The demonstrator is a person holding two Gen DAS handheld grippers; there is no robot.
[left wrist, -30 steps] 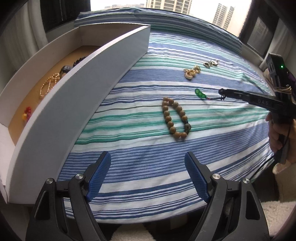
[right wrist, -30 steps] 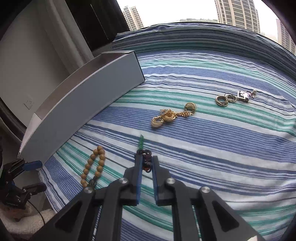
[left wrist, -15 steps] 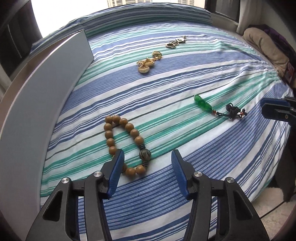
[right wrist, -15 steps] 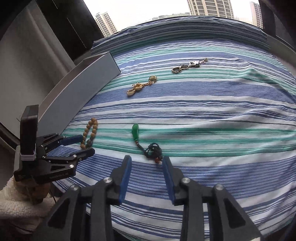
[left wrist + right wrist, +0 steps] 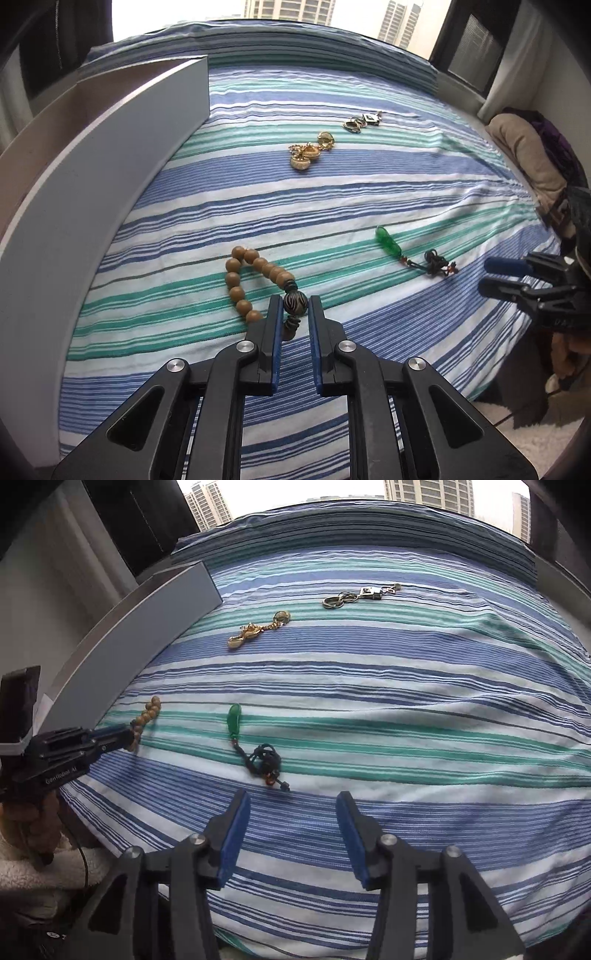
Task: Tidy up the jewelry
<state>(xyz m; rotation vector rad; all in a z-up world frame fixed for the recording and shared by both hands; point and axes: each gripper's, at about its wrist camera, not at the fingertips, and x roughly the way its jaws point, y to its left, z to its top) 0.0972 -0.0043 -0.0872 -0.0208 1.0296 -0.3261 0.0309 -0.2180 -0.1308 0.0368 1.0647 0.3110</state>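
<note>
nearby: green pendant (image 5: 387,240), gold charm (image 5: 305,156), white box (image 5: 96,192) left of wooden bracelet (image 5: 255,280).

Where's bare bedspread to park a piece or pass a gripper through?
Free: the wide stretch of bedspread right of the green pendant and below the key rings; also the band between the gold charm and the pendant. Crowded: the near-left corner, where the left gripper pinches the wooden bead bracelet beside the box wall.
</note>
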